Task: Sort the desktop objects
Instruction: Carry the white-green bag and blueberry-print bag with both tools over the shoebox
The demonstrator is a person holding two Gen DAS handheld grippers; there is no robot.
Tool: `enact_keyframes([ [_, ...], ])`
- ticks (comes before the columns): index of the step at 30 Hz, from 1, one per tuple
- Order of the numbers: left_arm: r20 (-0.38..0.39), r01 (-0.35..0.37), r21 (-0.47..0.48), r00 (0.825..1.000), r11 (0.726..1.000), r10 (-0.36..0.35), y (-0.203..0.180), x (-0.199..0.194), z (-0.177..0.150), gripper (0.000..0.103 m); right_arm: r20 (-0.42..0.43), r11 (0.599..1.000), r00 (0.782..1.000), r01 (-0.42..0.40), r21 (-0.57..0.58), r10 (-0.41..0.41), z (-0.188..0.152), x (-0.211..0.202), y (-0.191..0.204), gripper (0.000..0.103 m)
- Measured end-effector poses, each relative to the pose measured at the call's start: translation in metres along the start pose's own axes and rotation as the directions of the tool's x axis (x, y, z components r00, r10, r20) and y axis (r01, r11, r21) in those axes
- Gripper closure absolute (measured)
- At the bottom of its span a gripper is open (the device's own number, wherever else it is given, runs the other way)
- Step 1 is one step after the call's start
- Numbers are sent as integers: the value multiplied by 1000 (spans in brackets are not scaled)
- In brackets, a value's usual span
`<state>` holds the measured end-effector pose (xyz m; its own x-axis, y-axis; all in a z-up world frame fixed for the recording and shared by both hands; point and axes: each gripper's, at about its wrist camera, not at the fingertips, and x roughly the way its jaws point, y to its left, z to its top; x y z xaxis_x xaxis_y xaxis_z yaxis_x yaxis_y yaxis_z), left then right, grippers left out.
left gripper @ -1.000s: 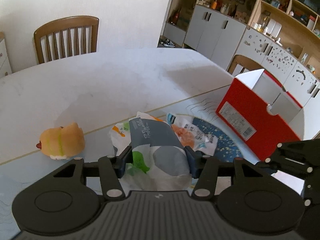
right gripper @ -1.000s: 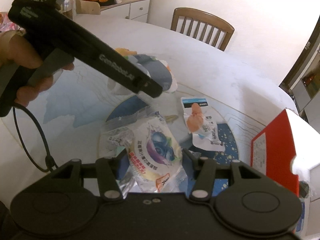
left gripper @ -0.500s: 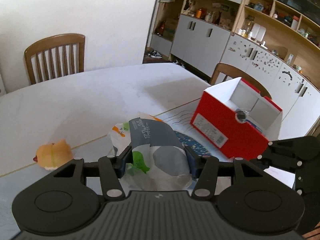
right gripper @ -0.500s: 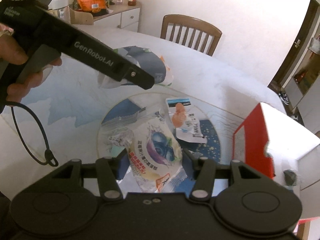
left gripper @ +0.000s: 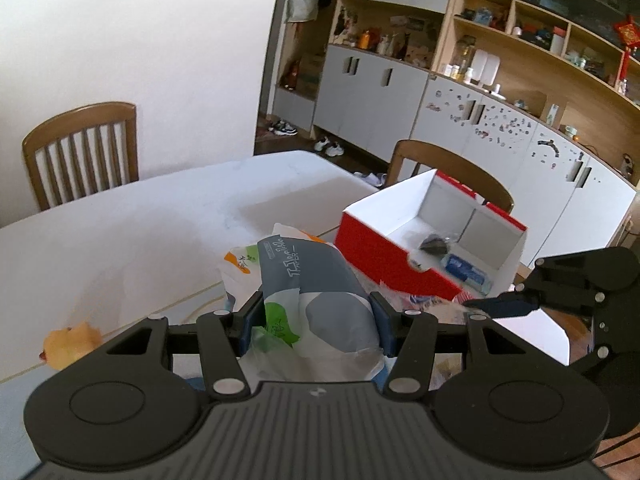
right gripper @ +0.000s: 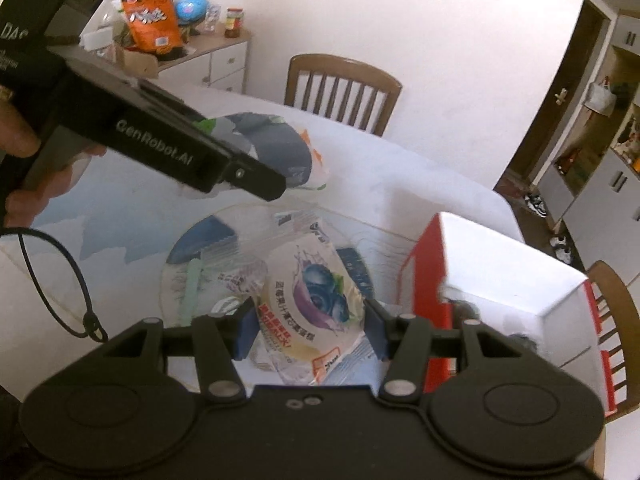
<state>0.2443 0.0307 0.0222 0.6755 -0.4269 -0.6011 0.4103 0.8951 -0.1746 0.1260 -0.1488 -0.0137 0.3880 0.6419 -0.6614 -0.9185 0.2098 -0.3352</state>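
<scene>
In the left wrist view my left gripper (left gripper: 316, 320) is shut on a soft grey, white and green paper-tissue pack (left gripper: 320, 280), held in the air above the table. My right gripper (right gripper: 310, 328) is shut on a white snack pouch with a blueberry picture (right gripper: 316, 292), also lifted. A red box (left gripper: 384, 256) with a white open interior stands just beyond and to the right of the tissue pack. It holds a dark small item (left gripper: 434, 245) and a blue packet (left gripper: 466, 272). From the right wrist view the red box (right gripper: 424, 280) is close on the right.
An orange plush toy (left gripper: 70, 344) lies at the left on the white table (left gripper: 160, 220). Clear packets (right gripper: 224, 280) rest on a round blue mat (right gripper: 208, 236) below the pouch. Wooden chairs (left gripper: 80, 152) stand around the table. A person's hand (right gripper: 24, 168) holds the left gripper.
Both grippers have risen with their packs and swung toward the red box, whose open inside has come into view. The plush toy has slid toward the left edge of the picture.
</scene>
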Motion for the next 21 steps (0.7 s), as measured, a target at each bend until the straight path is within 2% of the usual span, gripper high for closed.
enact_keyframes([
  [11, 24, 24, 28, 999, 999, -25, -37, 12, 19, 49, 33, 998, 998, 58, 26, -59, -7, -18, -45, 49],
  [21, 26, 42, 45, 999, 998, -43, -65, 30, 33, 49, 36, 996, 996, 80, 41, -81, -17, -25, -85, 49],
])
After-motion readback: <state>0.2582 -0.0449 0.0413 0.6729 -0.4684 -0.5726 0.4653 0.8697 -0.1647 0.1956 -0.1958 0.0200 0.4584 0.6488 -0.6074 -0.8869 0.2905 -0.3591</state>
